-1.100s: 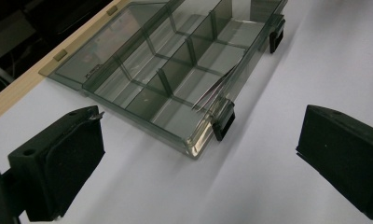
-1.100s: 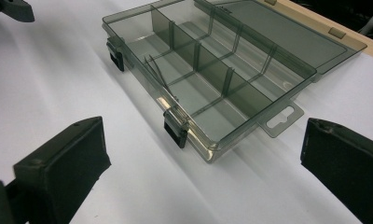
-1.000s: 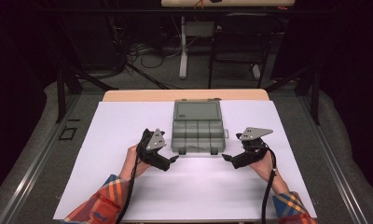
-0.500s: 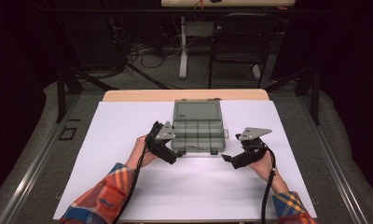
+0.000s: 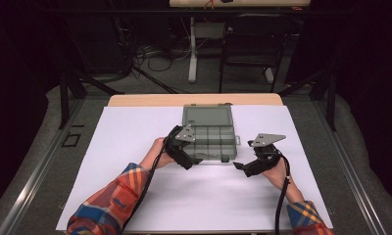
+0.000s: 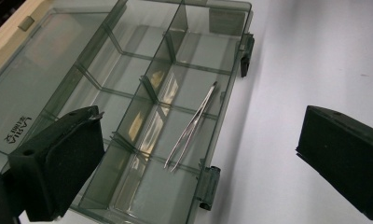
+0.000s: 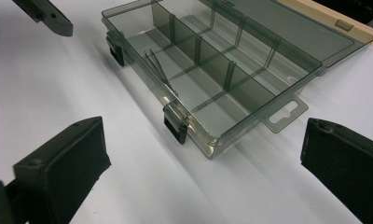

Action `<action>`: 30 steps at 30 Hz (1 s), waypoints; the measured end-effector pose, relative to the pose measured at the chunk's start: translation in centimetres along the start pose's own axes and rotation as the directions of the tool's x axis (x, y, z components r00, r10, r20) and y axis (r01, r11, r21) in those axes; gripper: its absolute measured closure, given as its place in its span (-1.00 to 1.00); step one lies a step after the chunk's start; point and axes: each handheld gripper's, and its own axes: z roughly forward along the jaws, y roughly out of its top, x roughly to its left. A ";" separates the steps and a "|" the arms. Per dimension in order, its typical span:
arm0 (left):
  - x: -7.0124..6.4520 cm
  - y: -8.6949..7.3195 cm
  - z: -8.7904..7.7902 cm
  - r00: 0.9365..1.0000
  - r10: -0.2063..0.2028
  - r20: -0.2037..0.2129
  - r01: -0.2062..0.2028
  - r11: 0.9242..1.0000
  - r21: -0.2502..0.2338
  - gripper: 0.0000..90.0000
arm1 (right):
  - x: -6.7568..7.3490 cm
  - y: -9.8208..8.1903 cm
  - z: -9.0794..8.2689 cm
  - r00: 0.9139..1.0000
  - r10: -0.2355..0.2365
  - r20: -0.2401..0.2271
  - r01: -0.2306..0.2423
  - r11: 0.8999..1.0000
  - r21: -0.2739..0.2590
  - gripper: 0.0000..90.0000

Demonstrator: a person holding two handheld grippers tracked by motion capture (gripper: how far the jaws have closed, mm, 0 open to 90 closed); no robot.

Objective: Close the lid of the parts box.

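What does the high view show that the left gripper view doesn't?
High view alone: the person's plaid sleeves, both hands, the right gripper, the whole white table, a chair behind it. Left gripper view alone: thin metal tweezers lying in a front compartment, and printed lettering on the lid. Both: the open clear plastic box and the open left gripper.

Over the last second the left tool (image 5: pixel 196 159) has moved up and inward from the white sheet to the near left corner of the open organiser box (image 5: pixel 208 134), its forearm stretching further over the bench, jaws apart above the tweezers (image 6: pixel 191 126)
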 end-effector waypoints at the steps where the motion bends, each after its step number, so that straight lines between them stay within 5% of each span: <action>1: 0.0 0.0 0.2 1.000 0.003 0.003 -0.003 1.000 0.005 -1.00 | 0.0 0.0 0.0 1.000 0.001 0.001 -0.001 1.000 0.002 -1.00; 6: 0.0 0.2 0.8 1.000 0.013 0.010 -0.014 0.999 0.048 -0.99 | 0.0 0.0 0.0 1.000 -0.001 -0.002 0.001 1.000 0.002 -1.00; 15: 0.1 0.7 1.8 0.999 0.036 0.037 -0.040 0.995 0.093 -0.64 | 0.0 0.0 0.2 1.000 -0.005 -0.001 0.005 1.000 0.010 -1.00; 30: 0.3 0.7 3.2 0.991 0.059 0.121 -0.074 0.989 0.130 0.23 | 0.0 0.0 0.2 1.000 -0.001 0.000 0.001 1.000 0.015 -1.00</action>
